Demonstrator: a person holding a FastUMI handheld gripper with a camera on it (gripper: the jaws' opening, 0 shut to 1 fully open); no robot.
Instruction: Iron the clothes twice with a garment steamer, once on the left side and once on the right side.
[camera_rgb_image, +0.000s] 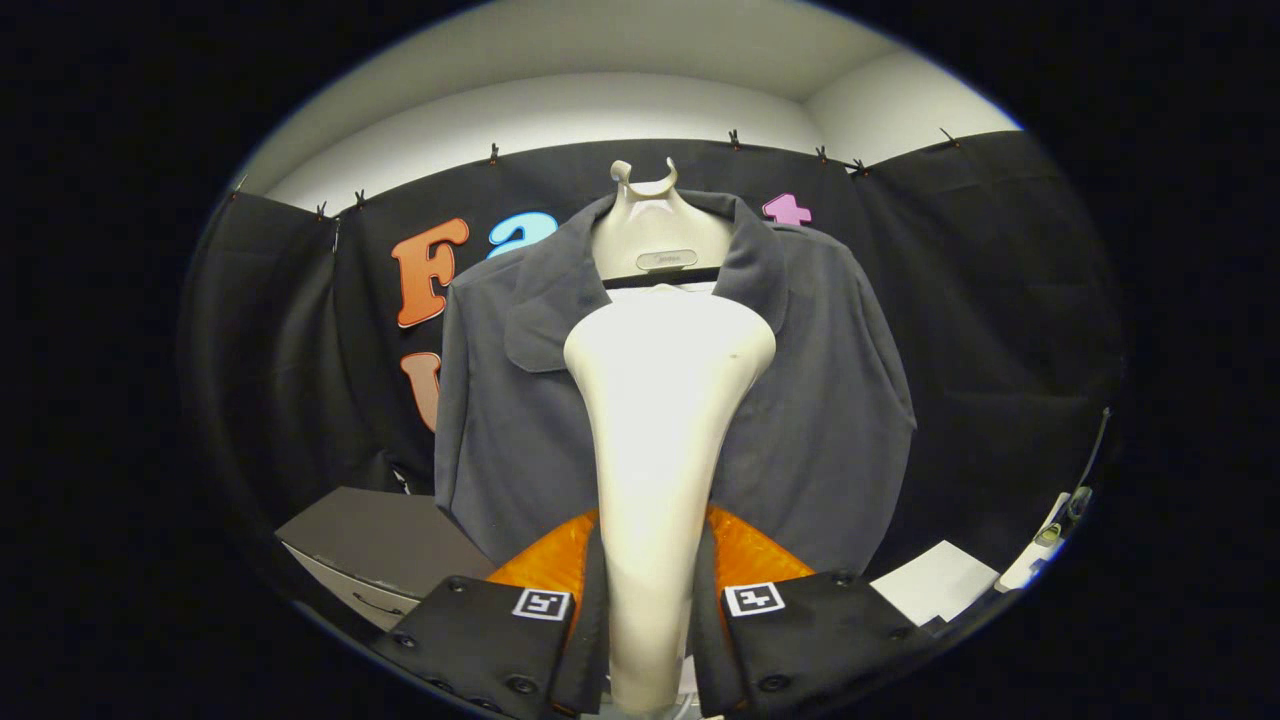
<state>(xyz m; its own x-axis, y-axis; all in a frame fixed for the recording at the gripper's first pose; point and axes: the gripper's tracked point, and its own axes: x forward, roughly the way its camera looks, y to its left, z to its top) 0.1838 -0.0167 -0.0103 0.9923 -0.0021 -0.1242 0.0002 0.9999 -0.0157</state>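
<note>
As gripper (652, 610) clamps steamer (665, 400), jacket (820, 400) beyond

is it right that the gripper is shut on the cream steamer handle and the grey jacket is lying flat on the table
Not quite. The gripper is shut on the cream steamer handle, but the grey jacket isn't lying flat on a table: the gripper view shows it hanging upright on a hanger before the black cloth wall.

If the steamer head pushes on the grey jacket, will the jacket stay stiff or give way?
The jacket will likely give way: it is soft cloth, hanging free from a hanger. It may also swing, since nothing visible holds its hem. The steamer, gripped between the jaws of the gripper, looks rigid and should not bend.
</note>
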